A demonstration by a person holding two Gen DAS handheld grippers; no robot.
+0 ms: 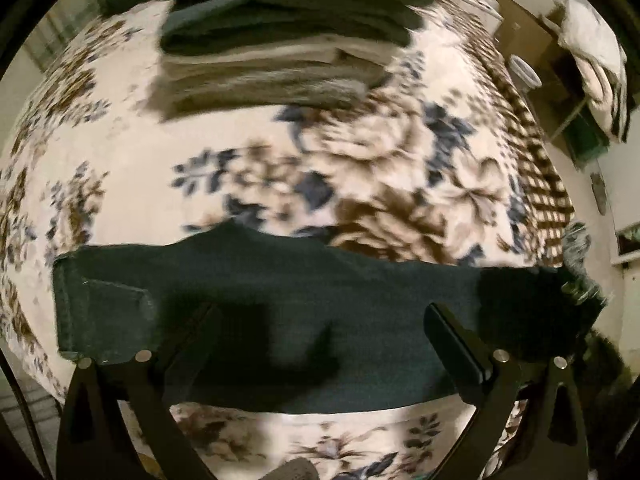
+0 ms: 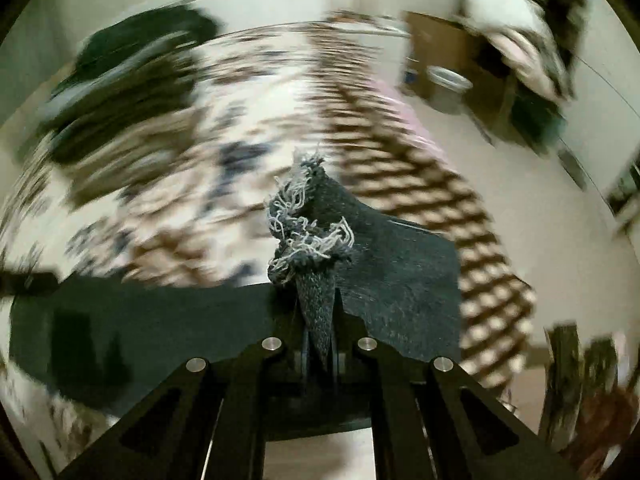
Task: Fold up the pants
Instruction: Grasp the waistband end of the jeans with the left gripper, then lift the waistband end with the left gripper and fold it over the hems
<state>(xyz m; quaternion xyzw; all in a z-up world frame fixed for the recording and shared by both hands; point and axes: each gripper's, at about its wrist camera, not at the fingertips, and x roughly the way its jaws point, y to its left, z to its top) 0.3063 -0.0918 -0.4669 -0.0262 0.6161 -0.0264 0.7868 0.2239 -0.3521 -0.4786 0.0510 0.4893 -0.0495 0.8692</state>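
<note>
Dark denim pants (image 1: 280, 320) lie in a folded band across the floral bedspread (image 1: 280, 168), with a back pocket at the left end. My left gripper (image 1: 320, 336) hovers over the band, its fingers (image 1: 452, 344) wide apart and empty. My right gripper (image 2: 320, 320) is shut on the frayed hem (image 2: 308, 232) of the pants and holds that end lifted; the rest of the pants (image 2: 160, 320) stretches left below it. The frayed end also shows at the right edge of the left wrist view (image 1: 580, 276).
A stack of folded clothes (image 1: 280, 48) sits at the far side of the bed. A checked blanket border (image 1: 536, 184) runs along the bed's right edge. Beyond it stand a brown cabinet (image 2: 440, 40), a pale bucket (image 2: 448, 84) and a pillow (image 1: 596, 52).
</note>
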